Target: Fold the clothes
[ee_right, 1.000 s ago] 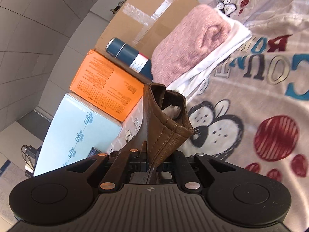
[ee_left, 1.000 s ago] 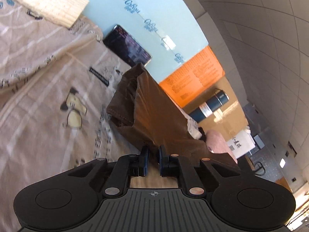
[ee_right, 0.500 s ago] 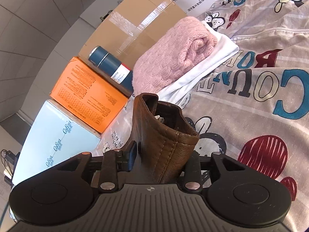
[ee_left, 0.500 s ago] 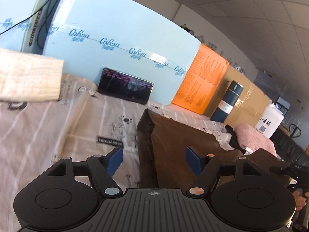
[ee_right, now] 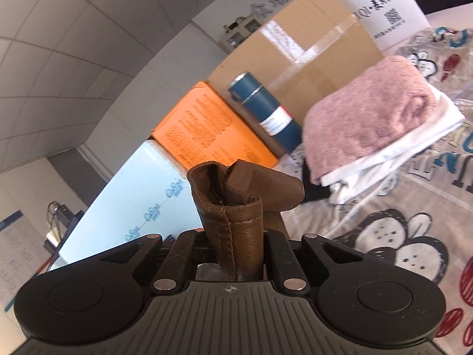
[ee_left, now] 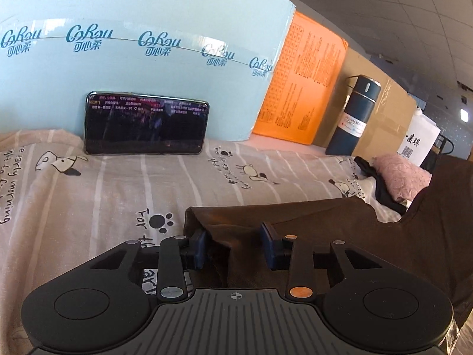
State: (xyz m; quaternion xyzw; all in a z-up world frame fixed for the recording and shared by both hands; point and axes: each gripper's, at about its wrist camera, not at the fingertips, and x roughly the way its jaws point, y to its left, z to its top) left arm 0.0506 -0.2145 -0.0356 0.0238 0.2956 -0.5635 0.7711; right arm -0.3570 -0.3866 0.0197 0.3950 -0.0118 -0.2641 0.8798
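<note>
In the left wrist view, a phone point(ee_left: 146, 123) leans against a pale blue box point(ee_left: 142, 23) at the far edge of a printed sheet point(ee_left: 74, 195). Right of it stand an orange box point(ee_left: 304, 88) and a dark blue flask point(ee_left: 353, 118). The brown garment point(ee_left: 295, 216) lies on the sheet, its corner between the left tongs point(ee_left: 233, 244), whose jaws are closing with a gap either side of the cloth. In the right wrist view, the right tongs point(ee_right: 236, 251) pinch a stitched fold of the garment, jaws closing on it. Farther right, a folded pink sweater point(ee_right: 366, 112) sits atop white cloth point(ee_right: 393, 151).
</note>
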